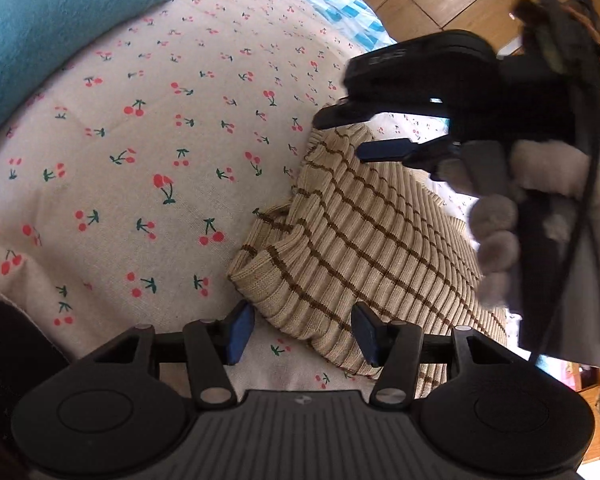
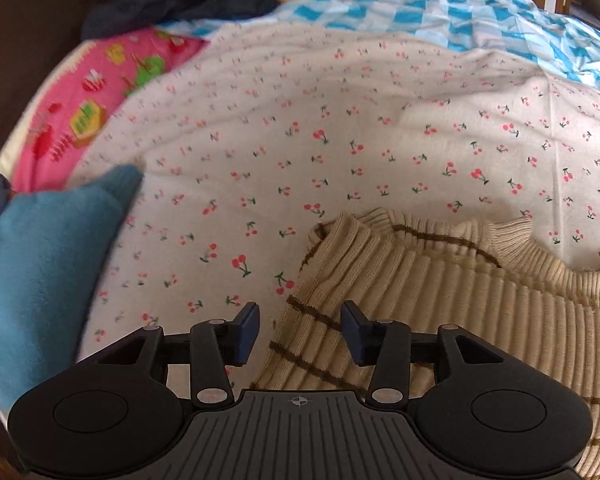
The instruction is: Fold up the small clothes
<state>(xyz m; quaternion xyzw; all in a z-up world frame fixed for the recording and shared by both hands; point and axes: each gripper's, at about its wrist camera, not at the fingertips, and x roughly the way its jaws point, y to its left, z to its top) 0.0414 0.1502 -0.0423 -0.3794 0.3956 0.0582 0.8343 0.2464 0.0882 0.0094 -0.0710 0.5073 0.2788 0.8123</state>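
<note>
The left tongs (image 1: 303, 330) stand half open over the folded edge of the sweater (image 1: 364, 240), gripping nothing; the right tongs (image 2: 299, 330) likewise, empty above its hem. The sweater lies on the cherry sheet (image 1: 140, 120), soft, light, stretchy; best pinched at cuffs or hem. Only the right view shows the neckline (image 2: 512, 236) and pink cloth (image 2: 80, 100); the left view shows the hand (image 1: 540, 184).

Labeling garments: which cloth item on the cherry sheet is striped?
The beige ribbed sweater with thin brown stripes, nearest both tools. The blue garment is plain; the pink cloth carries printed pictures.
</note>
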